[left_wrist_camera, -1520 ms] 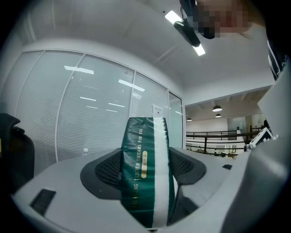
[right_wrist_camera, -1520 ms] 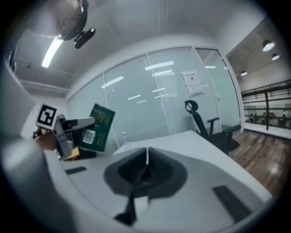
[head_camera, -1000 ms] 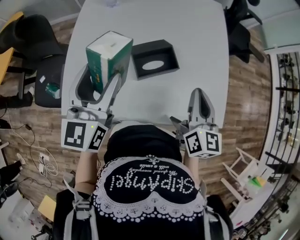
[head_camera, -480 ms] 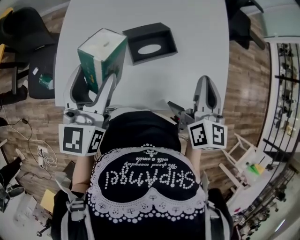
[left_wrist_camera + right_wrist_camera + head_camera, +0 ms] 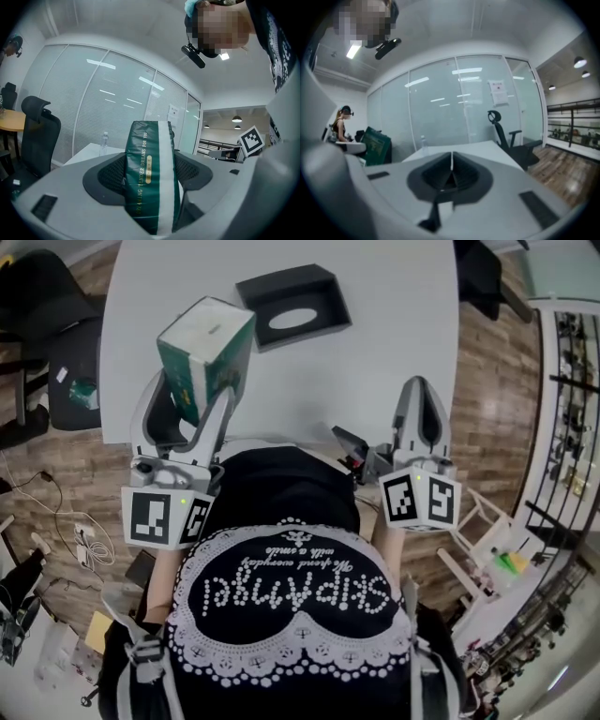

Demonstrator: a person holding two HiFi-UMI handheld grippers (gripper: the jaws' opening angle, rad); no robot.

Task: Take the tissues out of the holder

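My left gripper (image 5: 192, 390) is shut on a green and white tissue pack (image 5: 204, 352), held up above the near left part of the white table (image 5: 394, 324). In the left gripper view the tissue pack (image 5: 151, 178) stands upright, squeezed between the two dark pads (image 5: 112, 174). The black tissue holder (image 5: 293, 304) lies on the table beyond the pack, its oval slot facing up. My right gripper (image 5: 419, 395) is shut and holds nothing, raised near the table's near right edge. In the right gripper view its jaws (image 5: 451, 172) meet with no gap.
Black office chairs stand at the left (image 5: 56, 296) and upper right (image 5: 487, 282) of the table. A water bottle (image 5: 103, 142) stands at the table's far end. Wood floor surrounds the table, with cables at left. Glass partition walls lie beyond.
Both grippers have drawn back toward my body and risen slightly; the tissue pack came along in the left gripper. The holder stays on the table.
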